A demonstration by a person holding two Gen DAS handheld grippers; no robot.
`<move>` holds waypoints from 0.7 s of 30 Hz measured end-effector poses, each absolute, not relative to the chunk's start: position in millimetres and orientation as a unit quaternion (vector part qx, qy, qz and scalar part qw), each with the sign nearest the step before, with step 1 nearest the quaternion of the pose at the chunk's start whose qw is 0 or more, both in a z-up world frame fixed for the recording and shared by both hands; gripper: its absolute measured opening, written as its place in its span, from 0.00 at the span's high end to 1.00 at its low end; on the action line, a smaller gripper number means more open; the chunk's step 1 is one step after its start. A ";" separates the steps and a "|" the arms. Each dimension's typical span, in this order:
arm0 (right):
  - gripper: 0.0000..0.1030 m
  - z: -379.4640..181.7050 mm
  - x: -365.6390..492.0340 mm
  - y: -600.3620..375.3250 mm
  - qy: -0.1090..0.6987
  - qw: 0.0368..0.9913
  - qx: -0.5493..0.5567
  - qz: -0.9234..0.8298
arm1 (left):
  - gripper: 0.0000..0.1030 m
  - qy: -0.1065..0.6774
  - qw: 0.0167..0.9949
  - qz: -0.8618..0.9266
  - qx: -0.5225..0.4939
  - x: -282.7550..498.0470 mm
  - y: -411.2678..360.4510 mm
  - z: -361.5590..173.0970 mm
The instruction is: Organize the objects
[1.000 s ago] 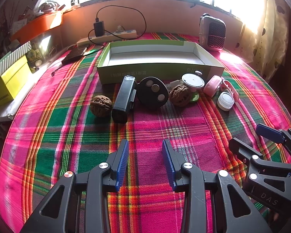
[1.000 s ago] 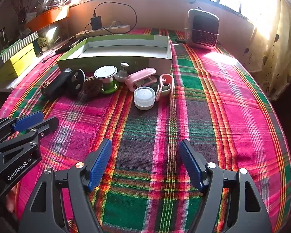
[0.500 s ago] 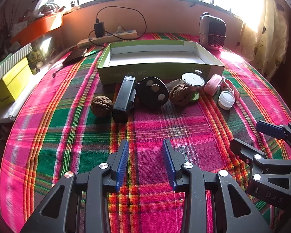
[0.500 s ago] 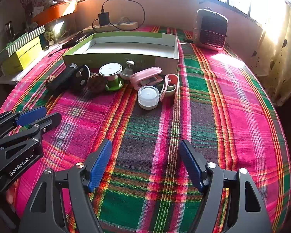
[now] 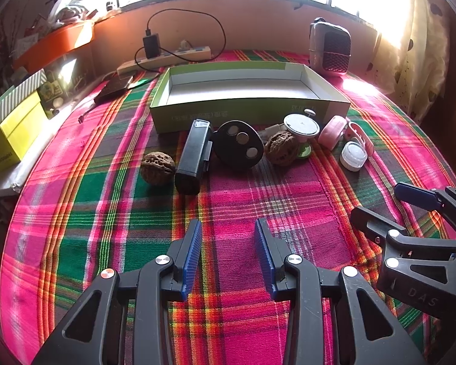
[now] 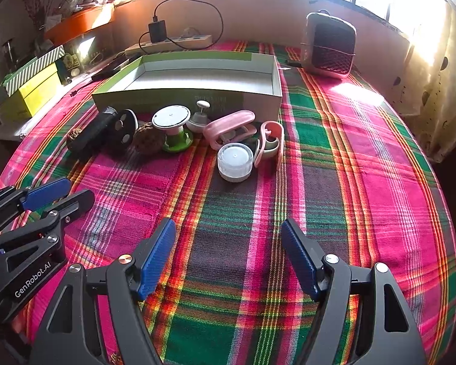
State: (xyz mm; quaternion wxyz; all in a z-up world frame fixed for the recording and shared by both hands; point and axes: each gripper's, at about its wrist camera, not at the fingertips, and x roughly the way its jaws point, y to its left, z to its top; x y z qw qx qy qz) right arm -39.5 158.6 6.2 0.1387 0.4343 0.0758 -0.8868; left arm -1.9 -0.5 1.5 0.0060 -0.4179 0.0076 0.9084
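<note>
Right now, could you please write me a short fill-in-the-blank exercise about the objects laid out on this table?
1. The green box behind the row of objects holds ____.
2. Both the left gripper and the right gripper have their jaws ____.
3. The number of walnuts, counting the left walnut and the right walnut, is ____.
4. The round black disc leans against the black ____ case.

Missing words: nothing; open; two; rectangular

Both grippers are black plastic, each with 2 fingers faced in ribbed blue pads (image 5: pixel 191 258) and pinned by round silver screws. The left gripper (image 6: pixel 53 196) reads "GenRobot.AI" in white; the right gripper (image 5: pixel 389 206) shows raised "DAS" lettering.
</note>
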 end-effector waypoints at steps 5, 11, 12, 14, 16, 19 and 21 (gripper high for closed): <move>0.30 6.1 -39.1 158.7 0.075 0.138 0.434 -0.887 | 0.68 0.006 0.006 0.908 -0.418 -2.1 -0.6 1.4; 0.30 6.0 -39.4 158.6 0.076 0.138 0.434 -0.887 | 0.68 0.007 0.006 0.908 -0.418 -2.2 -0.3 1.4; 0.30 5.9 -39.2 158.6 0.078 0.139 0.434 -0.887 | 0.68 0.008 0.007 0.908 -0.418 -2.4 -0.4 1.4; 0.30 6.2 -39.2 158.2 0.084 0.143 0.433 -0.886 | 0.68 0.011 0.010 0.908 -0.420 -3.0 -0.3 1.4; 0.30 7.1 -39.1 156.5 0.101 0.149 0.429 -0.885 | 0.68 0.011 0.014 0.907 -0.421 -3.4 -1.2 1.6; 0.30 8.4 -38.3 152.9 0.128 0.156 0.423 -0.883 | 0.68 0.013 0.020 0.905 -0.424 -3.4 -5.1 1.9; 0.30 8.5 -39.7 153.2 0.134 0.165 0.423 -0.881 | 0.68 0.011 0.023 0.905 -0.424 -3.7 -10.4 2.4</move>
